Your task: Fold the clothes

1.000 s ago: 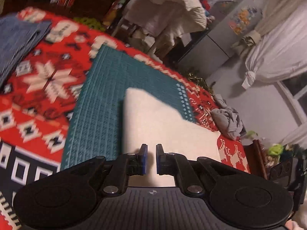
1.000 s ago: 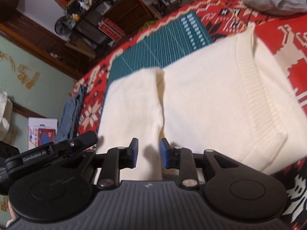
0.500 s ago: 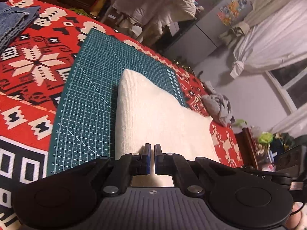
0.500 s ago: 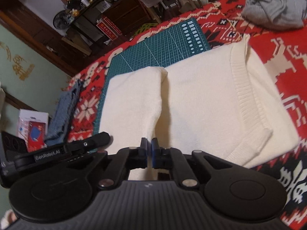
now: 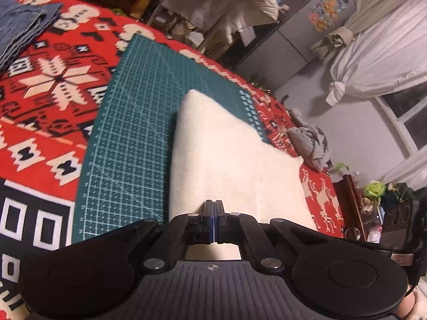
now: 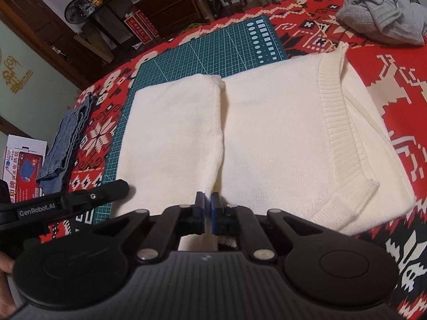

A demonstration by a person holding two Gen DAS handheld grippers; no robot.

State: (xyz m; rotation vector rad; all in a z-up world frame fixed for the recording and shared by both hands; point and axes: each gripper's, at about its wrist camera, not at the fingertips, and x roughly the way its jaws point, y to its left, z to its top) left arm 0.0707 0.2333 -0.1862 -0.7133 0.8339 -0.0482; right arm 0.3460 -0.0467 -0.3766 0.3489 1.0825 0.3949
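**Cream sweater part-folded, both grippers closed at near hem**

The cream knitted sweater (image 6: 267, 133) lies flat across the green gridded cutting mat (image 6: 213, 50) and red patterned cloth (image 6: 387, 74), one side panel folded inward, ribbed neckband showing. The left gripper (image 5: 214, 222) and right gripper (image 6: 207, 214) are pinched on its near edge; a second ago both stood apart. "GenRobot.AI" is readable on the left gripper's side. Folded blue denim (image 6: 64, 144) and a crumpled grey garment (image 6: 381, 18) lie apart.
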